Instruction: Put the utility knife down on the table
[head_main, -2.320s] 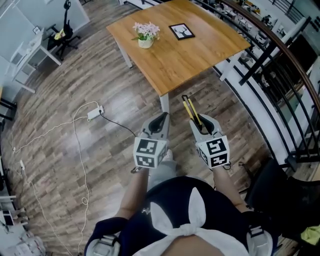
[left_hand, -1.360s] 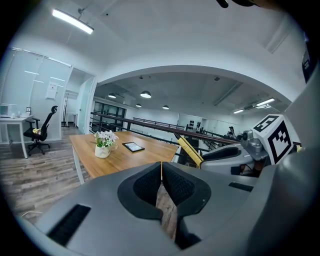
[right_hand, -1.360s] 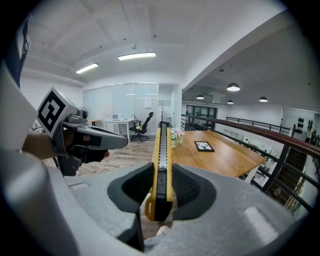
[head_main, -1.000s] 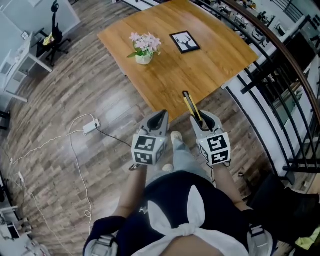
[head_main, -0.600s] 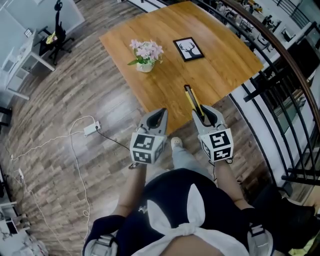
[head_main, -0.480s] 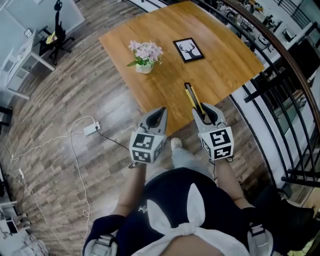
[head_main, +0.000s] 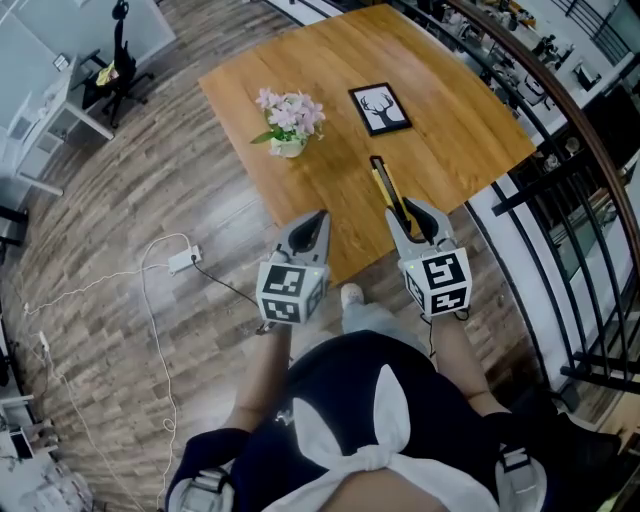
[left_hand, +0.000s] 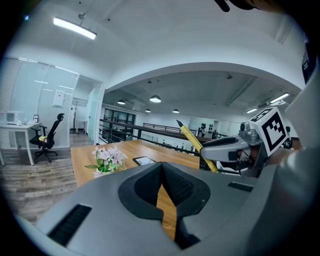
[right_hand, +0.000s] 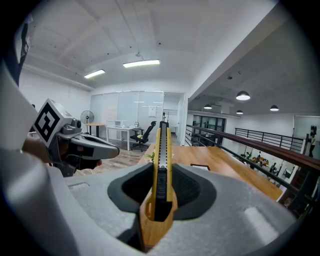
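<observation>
yellow utility knife (head_main: 386, 190) sits clamped between the jaws of the right gripper (head_main: 412, 224), sticking out forward above the wooden table (head_main: 460, 110), held in the air. beside it, the left gripper (head_main: 313, 228) has its jaws closed together on nothing.
</observation>
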